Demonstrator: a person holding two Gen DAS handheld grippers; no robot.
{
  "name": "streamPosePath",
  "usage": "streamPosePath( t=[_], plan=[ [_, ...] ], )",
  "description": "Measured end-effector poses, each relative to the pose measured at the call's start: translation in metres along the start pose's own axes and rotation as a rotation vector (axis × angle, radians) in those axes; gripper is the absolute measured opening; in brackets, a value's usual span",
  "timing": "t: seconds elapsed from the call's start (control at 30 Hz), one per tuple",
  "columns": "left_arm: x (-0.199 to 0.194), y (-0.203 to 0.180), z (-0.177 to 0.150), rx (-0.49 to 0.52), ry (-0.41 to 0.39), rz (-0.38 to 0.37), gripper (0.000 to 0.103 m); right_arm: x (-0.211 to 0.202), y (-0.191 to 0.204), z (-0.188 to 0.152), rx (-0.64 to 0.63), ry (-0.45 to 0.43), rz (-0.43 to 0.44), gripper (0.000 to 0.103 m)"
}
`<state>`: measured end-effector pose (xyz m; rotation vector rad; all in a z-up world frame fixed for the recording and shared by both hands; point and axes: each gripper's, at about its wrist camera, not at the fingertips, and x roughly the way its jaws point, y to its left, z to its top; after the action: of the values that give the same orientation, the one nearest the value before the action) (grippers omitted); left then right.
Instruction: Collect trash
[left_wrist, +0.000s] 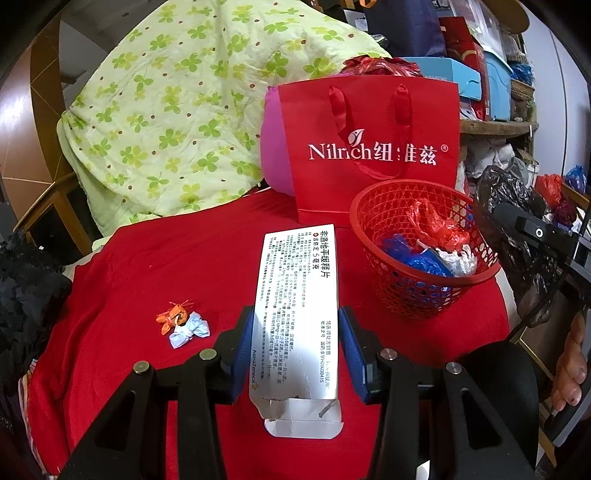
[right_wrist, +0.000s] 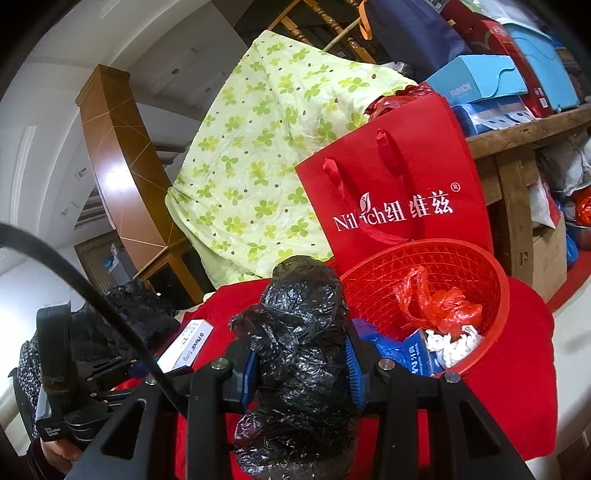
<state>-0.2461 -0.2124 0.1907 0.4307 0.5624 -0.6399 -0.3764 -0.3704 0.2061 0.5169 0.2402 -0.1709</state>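
My left gripper (left_wrist: 297, 345) is shut on a white medicine box (left_wrist: 297, 295), held lengthwise above the red cloth (left_wrist: 147, 277), with its torn flap toward the camera. My right gripper (right_wrist: 301, 363) is shut on a crumpled black plastic bag (right_wrist: 299, 332). A red mesh basket (left_wrist: 373, 236) stands to the right of the box and holds red, blue and white scraps; in the right wrist view the basket (right_wrist: 495, 280) lies just beyond the black bag. Two small candy wrappers (left_wrist: 183, 323), orange and pale blue, lie on the cloth at left.
A red paper gift bag (left_wrist: 369, 147) stands behind the basket, with a pink cushion (left_wrist: 275, 147) and a green clover quilt (left_wrist: 166, 110) beyond. Shelves with boxes (right_wrist: 480, 81) crowd the right. A hand (left_wrist: 572, 362) shows at the right edge.
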Motion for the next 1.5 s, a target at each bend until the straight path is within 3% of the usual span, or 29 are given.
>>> streamPosePath(
  t=[1.5],
  plan=[
    [0.012,-0.039,0.001,0.092,0.033,-0.063,0.047,-0.018,-0.017,-0.004,0.064,-0.027,-0.053,0.043]
  ],
)
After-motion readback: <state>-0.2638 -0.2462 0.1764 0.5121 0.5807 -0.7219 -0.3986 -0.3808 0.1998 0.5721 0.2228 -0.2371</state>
